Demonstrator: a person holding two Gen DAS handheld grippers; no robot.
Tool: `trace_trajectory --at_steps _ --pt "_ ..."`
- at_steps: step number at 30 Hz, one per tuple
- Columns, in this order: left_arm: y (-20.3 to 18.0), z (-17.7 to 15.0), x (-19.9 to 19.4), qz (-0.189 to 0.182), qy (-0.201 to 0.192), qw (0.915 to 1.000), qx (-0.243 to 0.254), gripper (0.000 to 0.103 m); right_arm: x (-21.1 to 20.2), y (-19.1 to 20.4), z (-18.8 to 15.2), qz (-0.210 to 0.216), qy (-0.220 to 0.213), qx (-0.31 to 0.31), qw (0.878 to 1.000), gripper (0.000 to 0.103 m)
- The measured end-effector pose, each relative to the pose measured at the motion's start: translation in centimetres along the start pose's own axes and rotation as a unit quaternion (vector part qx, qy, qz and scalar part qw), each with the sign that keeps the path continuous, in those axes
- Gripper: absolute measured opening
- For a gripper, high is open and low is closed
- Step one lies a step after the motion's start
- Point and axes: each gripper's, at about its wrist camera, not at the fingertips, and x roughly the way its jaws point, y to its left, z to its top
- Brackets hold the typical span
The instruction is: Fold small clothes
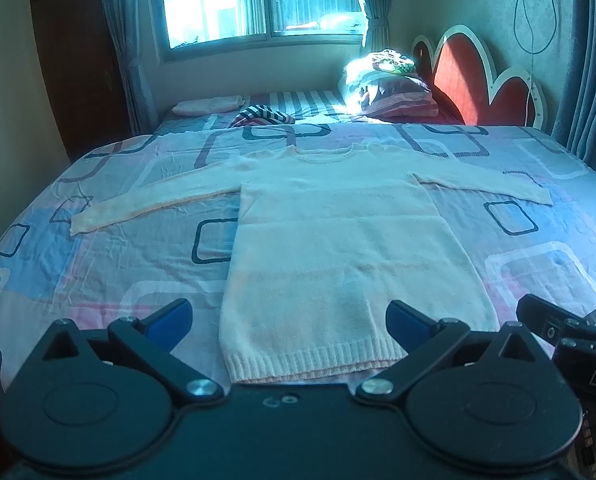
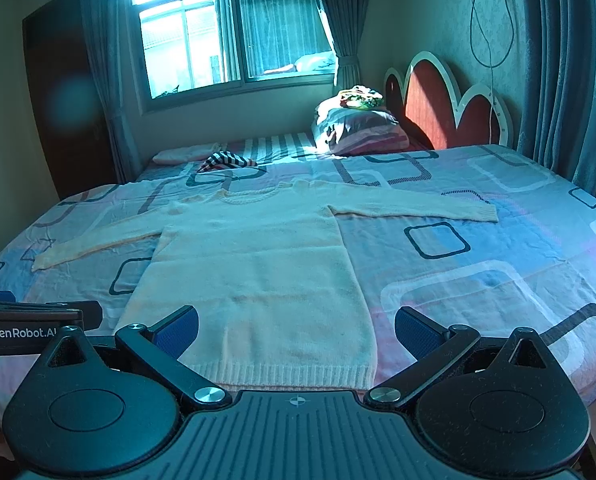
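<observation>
A pale cream knitted sweater [image 1: 338, 240] lies flat and face up on the bed, both sleeves spread out to the sides, its ribbed hem nearest me. It also shows in the right wrist view [image 2: 253, 264]. My left gripper [image 1: 289, 322] is open and empty, its blue pads either side of the hem, above it. My right gripper [image 2: 295, 330] is open and empty over the hem's right part. The right gripper shows at the right edge of the left wrist view [image 1: 570, 328], and the left gripper at the left edge of the right wrist view [image 2: 37, 320].
The bed [image 1: 538, 240] has a patterned pink and blue sheet. A striped garment [image 1: 263, 115] and a pink folded item [image 1: 207, 105] lie at the far side. Pillows [image 1: 390, 88] are stacked by the red headboard [image 1: 478, 80]. A window and a dark wardrobe stand behind.
</observation>
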Motion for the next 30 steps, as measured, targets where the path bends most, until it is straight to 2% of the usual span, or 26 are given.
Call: trace_trajectory --at_steps 20,30 --pt "0.7 2.3 3.9 0.012 0.017 0.9997 -0.014 0.102 3.9 -0.7 1.5 -0.016 0.013 -0.001 1.0 0.103" --pt "0.8 4.5 8.7 0.017 0.033 0.999 -0.025 0.102 8.1 -3.3 3.5 -0.059 0.028 -0.006 0.998 0.103"
